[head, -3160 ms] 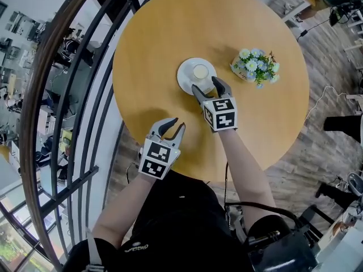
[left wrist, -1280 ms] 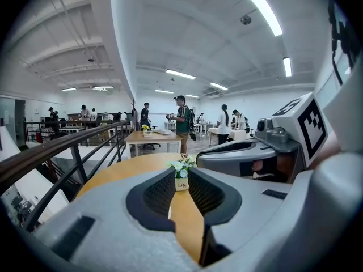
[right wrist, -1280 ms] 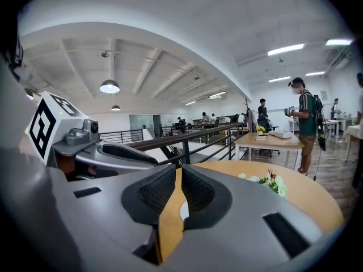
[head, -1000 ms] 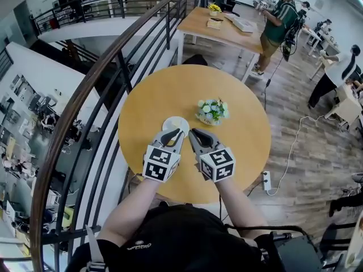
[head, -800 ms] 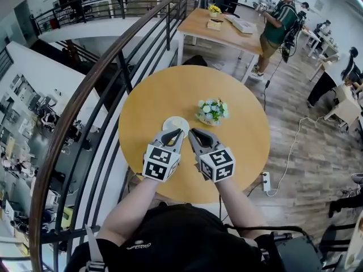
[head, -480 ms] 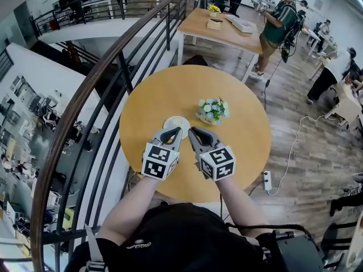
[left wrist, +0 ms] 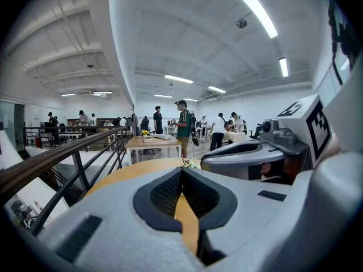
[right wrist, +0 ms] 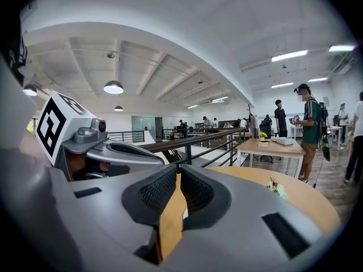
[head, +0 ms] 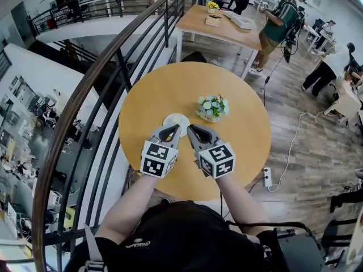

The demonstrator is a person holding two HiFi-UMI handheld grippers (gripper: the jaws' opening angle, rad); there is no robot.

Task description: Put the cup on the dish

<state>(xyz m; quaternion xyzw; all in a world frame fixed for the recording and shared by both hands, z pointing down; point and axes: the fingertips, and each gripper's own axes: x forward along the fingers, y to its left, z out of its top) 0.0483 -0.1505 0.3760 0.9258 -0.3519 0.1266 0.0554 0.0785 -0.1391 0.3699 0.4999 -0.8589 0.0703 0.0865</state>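
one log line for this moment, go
cup: on dish | left tongs: shut, empty | right tongs: shut, empty | both tongs: on dish's near side, side by side

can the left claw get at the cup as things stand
Probably yes: the cup sits on the dish just ahead of the left claw, with only bare table between them. The flowers stand off to the side. The claw is shut and empty, so it must open first.

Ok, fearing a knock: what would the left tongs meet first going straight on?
Likely the cup on the dish, just ahead of the left tongs, though depth is unclear.
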